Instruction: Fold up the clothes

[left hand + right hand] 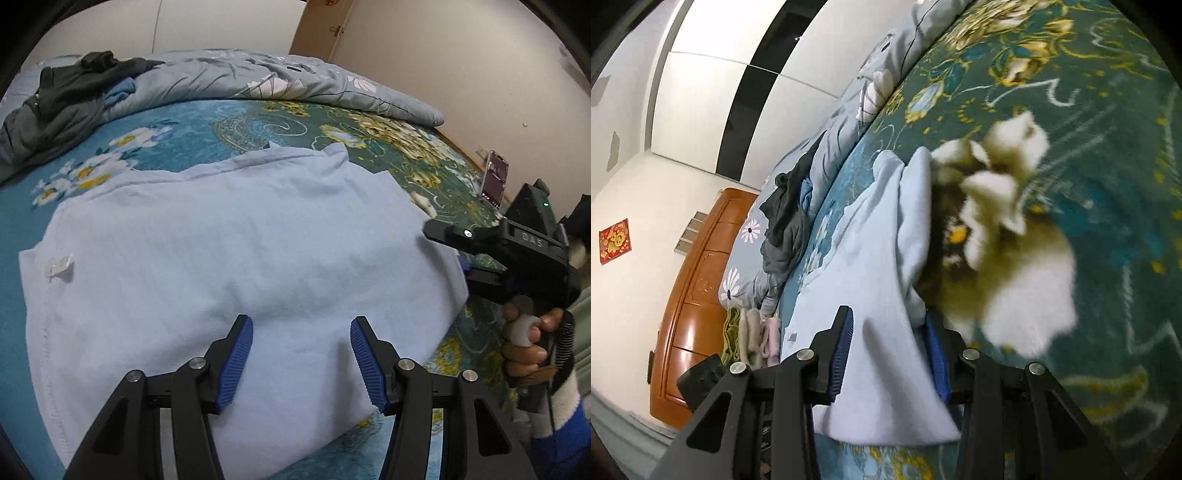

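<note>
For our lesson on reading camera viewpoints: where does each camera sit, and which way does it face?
Left wrist: on the left gripper, looking down over its open fingers at the light blue shirt; the right gripper and the hand holding it show.
Right wrist: on the right gripper, rolled sideways, fingers around the shirt's edge.
Shared: shirt, floral bedspread, dark clothes pile.

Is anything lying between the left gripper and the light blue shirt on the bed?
Nothing visible does. The left gripper hangs open right over the light blue shirt; only bare cloth shows between its fingers. The dark clothes lie well away.
</note>
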`<state>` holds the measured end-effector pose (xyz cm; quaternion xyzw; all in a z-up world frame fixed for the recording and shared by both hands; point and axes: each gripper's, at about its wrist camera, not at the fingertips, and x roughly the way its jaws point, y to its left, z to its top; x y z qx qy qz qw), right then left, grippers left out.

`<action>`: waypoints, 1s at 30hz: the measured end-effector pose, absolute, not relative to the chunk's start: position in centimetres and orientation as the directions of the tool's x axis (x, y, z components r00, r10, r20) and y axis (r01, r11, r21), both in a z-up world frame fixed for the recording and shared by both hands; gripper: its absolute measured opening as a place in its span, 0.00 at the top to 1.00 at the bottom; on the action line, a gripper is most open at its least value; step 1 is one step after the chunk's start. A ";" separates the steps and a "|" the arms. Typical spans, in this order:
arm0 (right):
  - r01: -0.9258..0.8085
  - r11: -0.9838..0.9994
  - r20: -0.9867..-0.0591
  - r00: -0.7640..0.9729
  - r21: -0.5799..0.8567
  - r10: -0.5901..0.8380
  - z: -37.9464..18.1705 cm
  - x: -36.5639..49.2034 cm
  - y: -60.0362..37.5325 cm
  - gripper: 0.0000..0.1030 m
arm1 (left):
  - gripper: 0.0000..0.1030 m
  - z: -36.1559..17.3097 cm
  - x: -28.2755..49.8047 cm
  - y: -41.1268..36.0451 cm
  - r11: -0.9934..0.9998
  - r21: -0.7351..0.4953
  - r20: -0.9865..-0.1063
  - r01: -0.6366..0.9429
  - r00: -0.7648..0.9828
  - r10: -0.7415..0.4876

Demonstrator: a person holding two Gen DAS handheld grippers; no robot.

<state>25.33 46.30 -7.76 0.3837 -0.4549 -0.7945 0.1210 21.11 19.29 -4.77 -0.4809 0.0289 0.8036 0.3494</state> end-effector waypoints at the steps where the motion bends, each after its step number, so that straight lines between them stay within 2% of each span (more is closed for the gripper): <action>1: -0.155 -0.550 -0.493 -0.677 0.821 -0.546 -7.8 25.2 46.4 0.62 | 0.43 -4.8 21.2 19.4 -0.754 -0.289 -0.795 -0.590 -0.291 0.532; 3: -0.156 -0.540 -0.487 -0.679 0.827 -0.550 -8.0 25.1 46.5 0.69 | 0.43 -4.9 21.4 19.5 -0.753 -0.282 -0.796 -0.595 -0.293 0.529; 4: -0.160 -0.534 -0.484 -0.680 0.830 -0.550 -8.0 25.2 46.6 0.77 | 0.43 -4.9 21.6 19.6 -0.751 -0.279 -0.796 -0.598 -0.293 0.529; 7: -0.162 -0.492 -0.456 -0.688 0.855 -0.565 -8.3 25.8 47.1 0.82 | 0.43 -4.9 21.8 19.5 -0.740 -0.298 -0.791 -0.603 -0.278 0.545; 14: -0.224 -0.552 -0.541 -0.662 0.803 -0.518 -7.7 28.0 47.4 0.81 | 0.43 -5.0 21.7 19.0 -0.724 -0.334 -0.781 -0.603 -0.253 0.571; 17: -0.250 -0.620 -0.604 -0.648 0.744 -0.464 -6.9 30.0 47.5 0.76 | 0.43 -5.1 21.7 19.1 -0.721 -0.331 -0.782 -0.609 -0.251 0.570; 23: -0.250 -0.590 -0.580 -0.663 0.767 -0.473 -7.7 31.7 47.5 0.77 | 0.39 -5.2 21.9 19.1 -0.714 -0.325 -0.782 -0.621 -0.249 0.572; 24: -0.252 -0.579 -0.572 -0.668 0.775 -0.476 -7.8 31.8 47.6 0.80 | 0.39 -5.2 21.9 19.1 -0.712 -0.326 -0.781 -0.621 -0.247 0.574; 25: -0.256 -0.564 -0.564 -0.672 0.785 -0.480 -7.9 31.9 47.6 0.94 | 0.39 -5.2 21.9 18.9 -0.711 -0.330 -0.779 -0.621 -0.245 0.576; 30: -0.225 -0.581 -0.541 -0.709 0.782 -0.454 -5.9 33.3 47.7 0.97 | 0.39 -5.2 21.9 18.9 -0.709 -0.326 -0.781 -0.625 -0.245 0.575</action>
